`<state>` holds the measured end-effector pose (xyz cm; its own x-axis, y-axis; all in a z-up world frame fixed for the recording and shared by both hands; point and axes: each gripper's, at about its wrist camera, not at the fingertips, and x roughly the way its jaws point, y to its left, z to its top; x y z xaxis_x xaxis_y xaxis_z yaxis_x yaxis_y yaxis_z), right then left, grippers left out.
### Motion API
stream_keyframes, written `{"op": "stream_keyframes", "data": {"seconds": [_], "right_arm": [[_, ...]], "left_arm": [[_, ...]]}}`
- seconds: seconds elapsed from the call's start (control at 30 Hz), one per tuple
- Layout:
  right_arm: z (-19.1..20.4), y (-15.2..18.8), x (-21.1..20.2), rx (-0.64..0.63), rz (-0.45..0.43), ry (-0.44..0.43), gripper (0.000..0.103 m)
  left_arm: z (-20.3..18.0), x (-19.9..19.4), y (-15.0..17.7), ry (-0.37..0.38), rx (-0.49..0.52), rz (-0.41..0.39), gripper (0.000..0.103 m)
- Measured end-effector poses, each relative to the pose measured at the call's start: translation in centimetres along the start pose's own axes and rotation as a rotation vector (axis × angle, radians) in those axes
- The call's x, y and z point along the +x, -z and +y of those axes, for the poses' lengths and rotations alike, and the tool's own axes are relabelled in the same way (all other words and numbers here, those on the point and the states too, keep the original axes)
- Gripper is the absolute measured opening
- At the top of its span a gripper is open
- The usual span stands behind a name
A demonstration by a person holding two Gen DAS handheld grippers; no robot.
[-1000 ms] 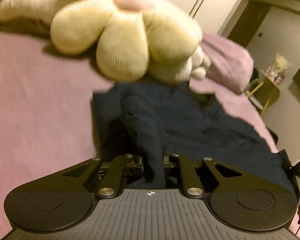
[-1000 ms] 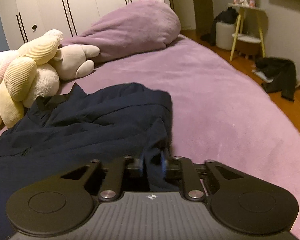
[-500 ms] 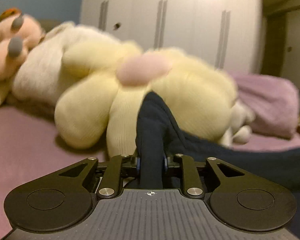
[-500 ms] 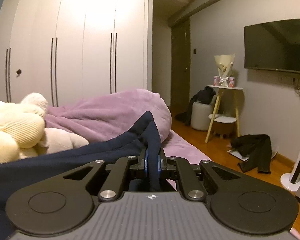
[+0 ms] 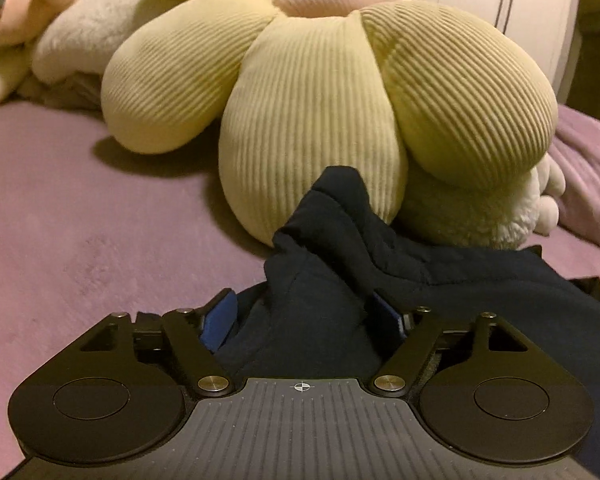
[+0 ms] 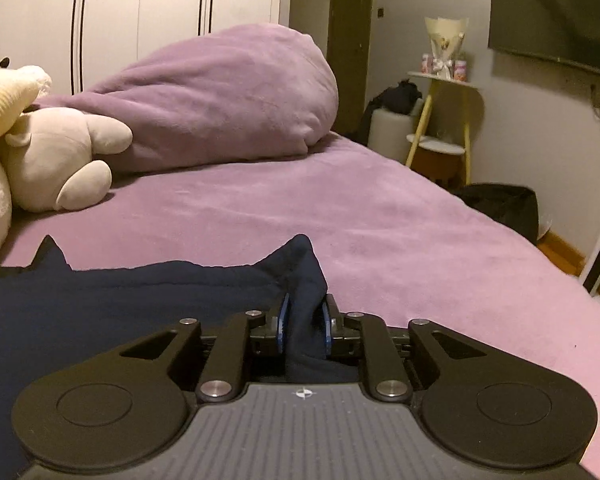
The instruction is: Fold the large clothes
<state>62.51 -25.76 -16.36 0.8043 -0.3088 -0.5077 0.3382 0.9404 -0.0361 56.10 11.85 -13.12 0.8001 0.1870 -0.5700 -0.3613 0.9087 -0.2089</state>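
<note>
A dark navy garment [image 5: 440, 280] lies on the purple bed [image 5: 80, 220]. In the left wrist view my left gripper [image 5: 306, 316] is open, its blue pads spread wide with a bunched fold of the garment lying loose between them, close to a yellow flower cushion. In the right wrist view the garment [image 6: 120, 300] spreads to the left, and my right gripper [image 6: 304, 322] is still shut on a corner of it, low over the bed [image 6: 380, 220].
A yellow flower plush cushion [image 5: 320, 92] and other soft toys sit just beyond the garment. A cream plush [image 6: 60, 160] and a purple duvet heap [image 6: 220, 100] lie at the bed's far end. A side table [image 6: 444, 120], wardrobe and TV stand beyond the bed.
Both grippers lifted the garment's edge, then lowered it onto the bed near the plush toys. The left gripper's jaws have opened and let the cloth go; the right still pinches its corner.
</note>
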Motion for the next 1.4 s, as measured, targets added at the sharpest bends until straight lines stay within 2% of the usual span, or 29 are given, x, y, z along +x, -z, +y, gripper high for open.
{"op": "stream_keyframes", "data": {"seconds": [0.27, 0.5, 0.67, 0.73, 0.83, 0.93, 1.0, 1.03, 1.17, 1.2, 1.23, 1.27, 1.3, 1.4], "right_arm": [[-1.6, 0.3, 0.5, 0.075, -0.008, -0.047, 0.018], [-3.1, 0.4, 0.8, 0.167, 0.004, -0.094, 0.023], [-4.2, 0.6, 1.1, 0.239, 0.008, -0.139, 0.025], [-5.4, 0.9, 1.4, 0.311, 0.007, -0.187, 0.026], [-8.2, 1.7, 2.1, 0.487, 0.009, -0.312, 0.027], [-9.2, 2.2, 2.4, 0.55, 0.01, -0.366, 0.027], [-10.0, 2.5, 2.9, 0.604, 0.018, -0.425, 0.029], [-10.8, 2.7, 3.3, 0.656, 0.022, -0.485, 0.031], [-13.4, 3.5, 4.0, 0.838, 0.039, -0.656, 0.036], [-13.8, 3.5, 4.0, 0.855, 0.062, -0.675, 0.036], [-14.2, 3.4, 3.9, 0.869, 0.098, -0.69, 0.036], [-14.6, 3.2, 3.6, 0.869, 0.132, -0.699, 0.036], [-15.2, 3.2, 3.0, 0.862, 0.156, -0.699, 0.037], [-18.4, 4.1, -0.7, 0.876, 0.184, -0.648, 0.062]], "left_arm": [[0.3, 0.6, 0.2, 0.02, -0.032, 0.002, 0.084], [0.6, 0.5, 0.2, 0.037, -0.051, 0.005, 0.084], [1.8, 0.5, 0.2, 0.091, -0.12, 0.001, 0.088], [2.4, 0.5, 0.1, 0.116, -0.156, -0.005, 0.088], [3.3, 0.3, 0.2, 0.153, -0.211, -0.014, 0.088], [4.2, 0.0, 0.3, 0.17, -0.263, -0.026, 0.088], [4.5, -0.2, 0.3, 0.155, -0.278, -0.024, 0.088], [4.4, -0.3, 0.2, 0.141, -0.272, -0.016, 0.088], [4.3, -2.1, -0.3, 0.068, -0.184, 0.036, 0.095], [4.6, -2.9, -0.3, 0.062, -0.162, 0.043, 0.096], [4.9, -3.7, -0.2, 0.029, -0.141, 0.055, 0.102], [5.7, -4.7, 0.1, -0.012, -0.124, 0.07, 0.103], [6.8, -5.5, 0.5, -0.006, -0.124, 0.08, 0.103], [10.4, -9.0, 2.2, 0.051, -0.117, 0.11, 0.103]]}}
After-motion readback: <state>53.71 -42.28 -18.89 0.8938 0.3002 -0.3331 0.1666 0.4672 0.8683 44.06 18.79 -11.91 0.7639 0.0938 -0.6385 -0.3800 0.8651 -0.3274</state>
